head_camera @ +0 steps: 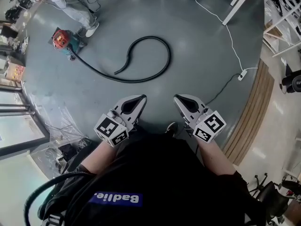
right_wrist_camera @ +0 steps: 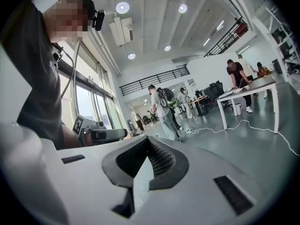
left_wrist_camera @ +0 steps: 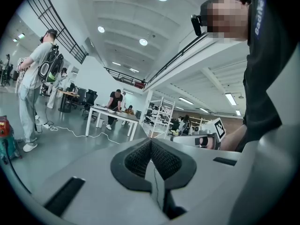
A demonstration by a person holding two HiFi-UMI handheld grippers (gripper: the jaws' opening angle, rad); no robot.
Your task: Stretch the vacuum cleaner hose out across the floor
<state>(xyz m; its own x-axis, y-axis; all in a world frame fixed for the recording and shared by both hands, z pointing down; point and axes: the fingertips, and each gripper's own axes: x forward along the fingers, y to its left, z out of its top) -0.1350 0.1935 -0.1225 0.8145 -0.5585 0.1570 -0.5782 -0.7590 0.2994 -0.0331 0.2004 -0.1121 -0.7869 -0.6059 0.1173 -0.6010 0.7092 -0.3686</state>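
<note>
Both grippers are up in front of the person and side by side. The left gripper (head_camera: 142,98) has its jaws pressed flat together, and so does the right gripper (head_camera: 177,98). The ribbed black pads meet along their length in each gripper view, with nothing caught between them. The two noses point out over the grey floor (head_camera: 202,55) with a gap between them, neither touching the other.

The vacuum cleaner hose (head_camera: 168,58) lies well out ahead of both grippers and is not in hand. It is not stretched at all. From the red and teal vacuum cleaner (head_camera: 61,39) at the far left of the floor, the black hose sweeps toward the person. It then bends round to the right and up into a wide loop. Its free end hooks back into the middle of that loop and lies loose on the floor.

A person in light trousers (head_camera: 77,6) stands just beside the vacuum cleaner, one white shoe right next to it. A white cable (head_camera: 207,7) wanders across the far side of the floor and down the right to a power strip (head_camera: 242,74). That strip sits near the wooden border (head_camera: 254,109) at the floor's right edge. A white bench (right_wrist_camera: 248,86) stands at the far right of the floor, with people leaning (right_wrist_camera: 236,76) over it.
</note>
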